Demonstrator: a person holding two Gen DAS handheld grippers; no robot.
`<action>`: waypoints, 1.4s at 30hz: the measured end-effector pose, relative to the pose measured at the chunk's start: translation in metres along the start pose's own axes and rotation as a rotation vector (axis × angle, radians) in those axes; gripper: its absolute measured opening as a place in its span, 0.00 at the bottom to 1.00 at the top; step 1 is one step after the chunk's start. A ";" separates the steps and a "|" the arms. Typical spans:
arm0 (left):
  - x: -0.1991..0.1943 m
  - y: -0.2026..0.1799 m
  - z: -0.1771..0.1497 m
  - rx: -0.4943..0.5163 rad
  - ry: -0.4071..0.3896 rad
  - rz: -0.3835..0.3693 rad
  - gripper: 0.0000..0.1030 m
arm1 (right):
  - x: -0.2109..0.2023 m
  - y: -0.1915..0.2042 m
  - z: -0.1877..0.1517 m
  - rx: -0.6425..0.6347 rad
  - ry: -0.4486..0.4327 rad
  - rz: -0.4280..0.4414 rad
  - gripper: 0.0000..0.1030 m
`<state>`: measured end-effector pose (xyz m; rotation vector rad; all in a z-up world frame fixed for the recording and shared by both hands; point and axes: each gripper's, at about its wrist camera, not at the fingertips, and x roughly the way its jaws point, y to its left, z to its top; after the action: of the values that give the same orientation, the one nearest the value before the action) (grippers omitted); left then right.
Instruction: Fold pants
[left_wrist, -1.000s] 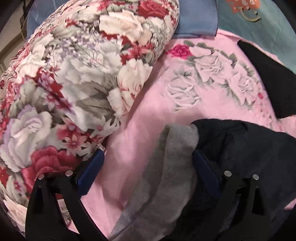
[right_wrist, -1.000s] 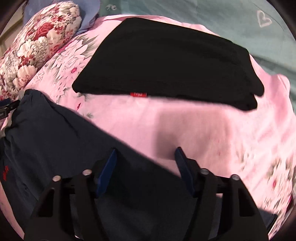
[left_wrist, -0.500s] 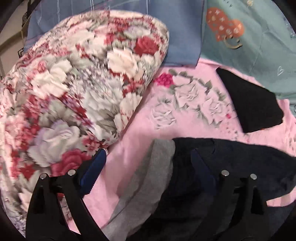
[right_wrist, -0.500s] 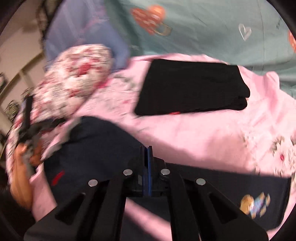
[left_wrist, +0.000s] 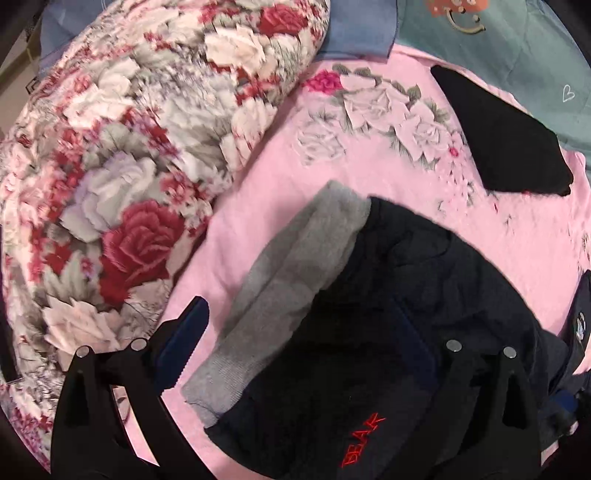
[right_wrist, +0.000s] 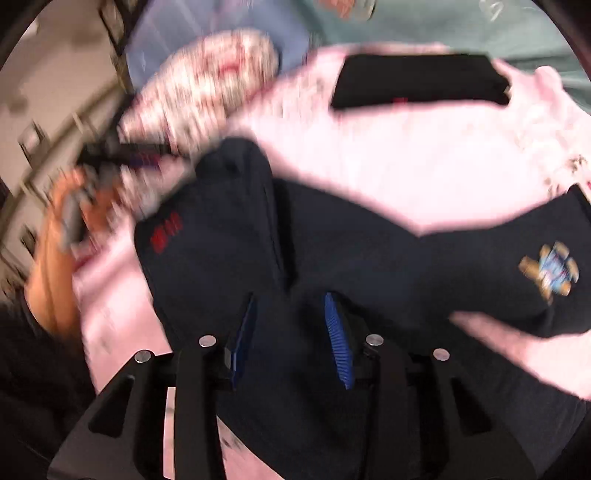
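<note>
Dark navy pants (left_wrist: 388, 332) with red "BEAR" lettering lie on the pink floral sheet (left_wrist: 280, 192), their grey lining (left_wrist: 295, 280) turned out at the waist. My left gripper (left_wrist: 299, 343) hangs open just above that waist, its fingers wide apart on either side of the cloth. In the blurred right wrist view the pants (right_wrist: 229, 236) spread rightward to a leg with a bear patch (right_wrist: 550, 269). My right gripper (right_wrist: 291, 332) is over the pants with its jaws opening. Cloth lies under the gap between the blue pads (right_wrist: 338, 339), which do not press on it.
A folded black garment (left_wrist: 506, 144) (right_wrist: 417, 81) lies at the back of the sheet. A big rose-print pillow (left_wrist: 122, 177) bulges on the left. Teal bedding (left_wrist: 517, 44) and a blue cloth (left_wrist: 362, 33) lie behind. A person's hand (right_wrist: 51, 251) holds the left gripper.
The right gripper went from open to fully shut, and now its jaws stand apart again; it swung left over the pants. The left gripper drew back a little and stayed open.
</note>
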<state>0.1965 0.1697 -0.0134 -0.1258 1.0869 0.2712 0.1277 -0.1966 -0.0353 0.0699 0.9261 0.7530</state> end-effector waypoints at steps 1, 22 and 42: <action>-0.005 -0.001 0.002 -0.004 -0.010 0.002 0.94 | -0.010 -0.007 0.008 0.040 -0.067 -0.005 0.40; 0.075 -0.095 0.077 0.040 0.234 0.123 0.61 | -0.054 -0.065 -0.004 0.252 -0.297 -0.183 0.51; -0.030 0.040 -0.087 -0.078 0.113 -0.160 0.03 | -0.051 -0.055 -0.011 0.271 -0.297 -0.223 0.51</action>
<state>0.0977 0.1830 -0.0253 -0.2993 1.1718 0.1644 0.1315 -0.2722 -0.0267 0.3040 0.7315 0.3937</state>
